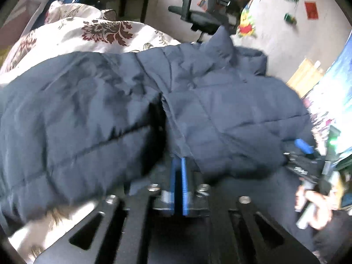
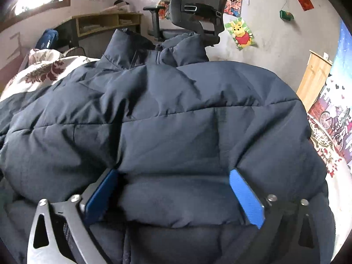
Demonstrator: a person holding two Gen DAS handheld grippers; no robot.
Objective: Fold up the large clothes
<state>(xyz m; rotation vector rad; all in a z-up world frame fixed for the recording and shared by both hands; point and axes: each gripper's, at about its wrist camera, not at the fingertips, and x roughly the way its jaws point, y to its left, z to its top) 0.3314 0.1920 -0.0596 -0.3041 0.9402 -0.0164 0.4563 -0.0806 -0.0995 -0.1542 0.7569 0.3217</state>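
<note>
Navy puffer jacket (image 1: 220,110): left tongs (image 1: 178,161) pinch its edge, right tongs (image 2: 173,176) spread.

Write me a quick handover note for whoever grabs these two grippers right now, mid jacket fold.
Left gripper: shut on an edge of the navy puffer jacket.
Right gripper: open, fingers straddling a padded section near the hem, not clamped.
Jacket lies on the floral bedspread, collar toward the office chair.
Done: one side appears lifted over the body.
Left: probably close the right gripper, finish folding, flatten.
</note>
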